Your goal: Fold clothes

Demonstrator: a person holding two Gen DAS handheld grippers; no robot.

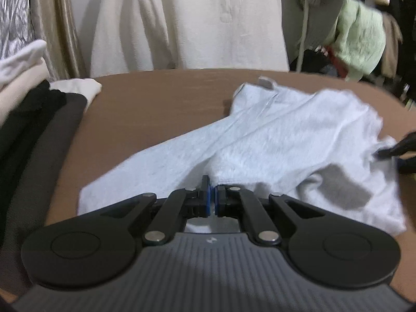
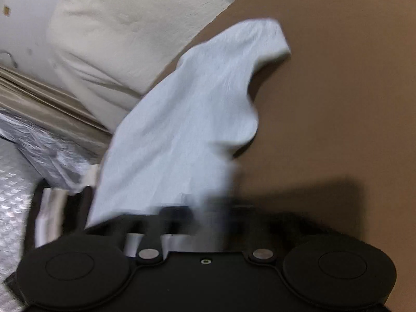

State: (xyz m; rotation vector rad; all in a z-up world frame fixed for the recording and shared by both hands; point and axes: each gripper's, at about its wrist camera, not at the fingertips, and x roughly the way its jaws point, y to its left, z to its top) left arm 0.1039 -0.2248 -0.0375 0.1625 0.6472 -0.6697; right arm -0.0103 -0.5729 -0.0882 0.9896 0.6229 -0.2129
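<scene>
A light grey garment (image 1: 273, 140) lies crumpled across the brown table (image 1: 156, 109). My left gripper (image 1: 213, 195) is shut on its near edge, the blue pads pressed together over a fold of cloth. At the right edge of the left wrist view, my right gripper (image 1: 390, 153) pinches the garment's far side. In the right wrist view the same garment (image 2: 187, 119) rises off the table (image 2: 338, 104) into my right gripper (image 2: 205, 208). That gripper is blurred there and its fingertips are hidden by cloth.
A stack of folded dark and white clothes (image 1: 31, 130) sits on the table's left side. Behind the table hang a cream garment (image 1: 187, 20) and a green one (image 1: 361, 39). Silver bubble wrap (image 2: 15, 208) lies beyond the table edge.
</scene>
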